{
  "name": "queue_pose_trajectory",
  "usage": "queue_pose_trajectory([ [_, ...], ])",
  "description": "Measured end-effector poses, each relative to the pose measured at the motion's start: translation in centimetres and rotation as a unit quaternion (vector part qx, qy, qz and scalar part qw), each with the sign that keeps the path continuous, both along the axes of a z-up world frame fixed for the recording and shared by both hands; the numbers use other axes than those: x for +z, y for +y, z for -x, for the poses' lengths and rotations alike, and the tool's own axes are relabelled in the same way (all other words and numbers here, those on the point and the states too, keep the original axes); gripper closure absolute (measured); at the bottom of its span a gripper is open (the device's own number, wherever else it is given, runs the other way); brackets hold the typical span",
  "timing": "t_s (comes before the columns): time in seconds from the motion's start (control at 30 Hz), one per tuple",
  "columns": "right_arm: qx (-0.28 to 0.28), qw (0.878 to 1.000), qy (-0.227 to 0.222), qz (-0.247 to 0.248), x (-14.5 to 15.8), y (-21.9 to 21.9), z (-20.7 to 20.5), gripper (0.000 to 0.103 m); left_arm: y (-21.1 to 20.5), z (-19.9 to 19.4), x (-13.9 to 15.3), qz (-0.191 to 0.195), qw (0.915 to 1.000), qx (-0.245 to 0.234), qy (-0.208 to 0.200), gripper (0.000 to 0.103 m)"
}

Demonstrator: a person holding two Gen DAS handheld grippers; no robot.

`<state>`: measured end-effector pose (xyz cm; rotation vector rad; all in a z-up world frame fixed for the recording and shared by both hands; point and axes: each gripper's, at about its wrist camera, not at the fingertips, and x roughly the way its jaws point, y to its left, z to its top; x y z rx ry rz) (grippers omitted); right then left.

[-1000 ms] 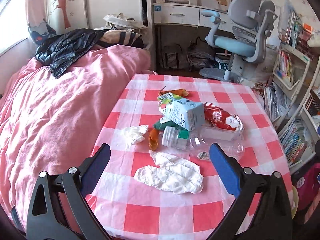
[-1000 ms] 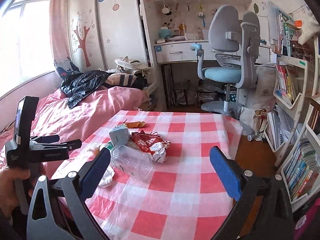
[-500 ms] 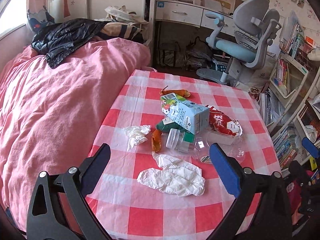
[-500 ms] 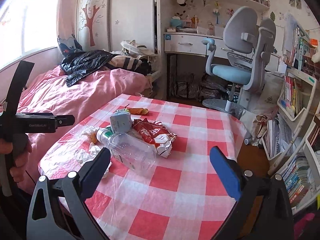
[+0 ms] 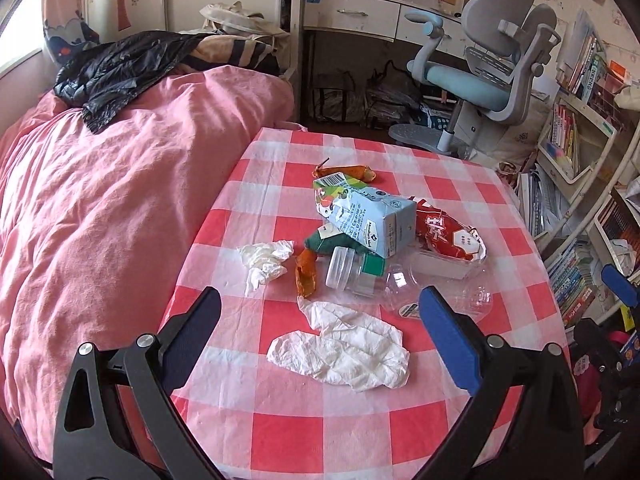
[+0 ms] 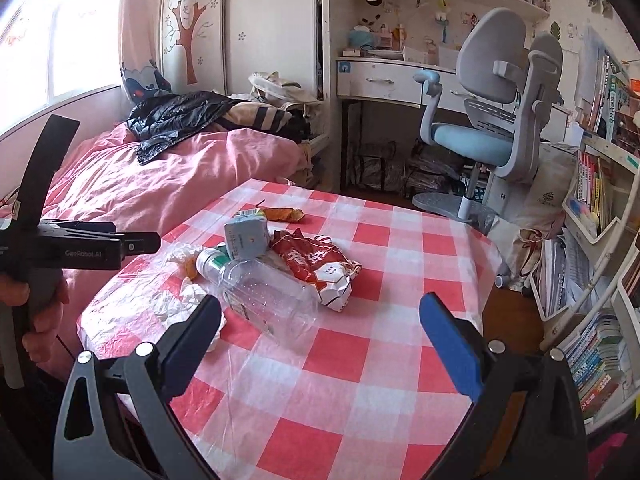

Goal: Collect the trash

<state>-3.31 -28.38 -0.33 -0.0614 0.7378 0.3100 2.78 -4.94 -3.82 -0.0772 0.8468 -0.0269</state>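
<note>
Left wrist view – both grippers (image 5: 320,330) (image 6: 320,330) hover over trash (image 5: 340,354), jaws spread, empty.

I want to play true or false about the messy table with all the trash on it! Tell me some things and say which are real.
1. The clear plastic bottle is standing upright. False: it lies on its side.
2. The blue milk carton rests beside the red snack bag. True.
3. The left gripper is holding the big crumpled tissue. False: its jaws are open and empty above it.
4. The tablecloth has red and white checks. True.
5. The right gripper is shut on the bottle. False: it is open, holding nothing.
</note>
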Motion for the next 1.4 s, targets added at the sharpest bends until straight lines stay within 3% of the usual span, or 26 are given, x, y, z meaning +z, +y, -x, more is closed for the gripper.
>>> queue_pose_trajectory([
  [1.2,0.006,1.000,0.000,0.001,0.0,0.3,0.1,0.008,-0.2,0.3,-0.7,-0.014,0.9998,-0.011,0.009,0.008],
  [1.4,0.018,1.000,0.000,-0.007,-0.3,0.2,-0.3,0.008,3.2,0.3,-1.9,-0.012,0.9990,0.005,0.042,0.008],
])
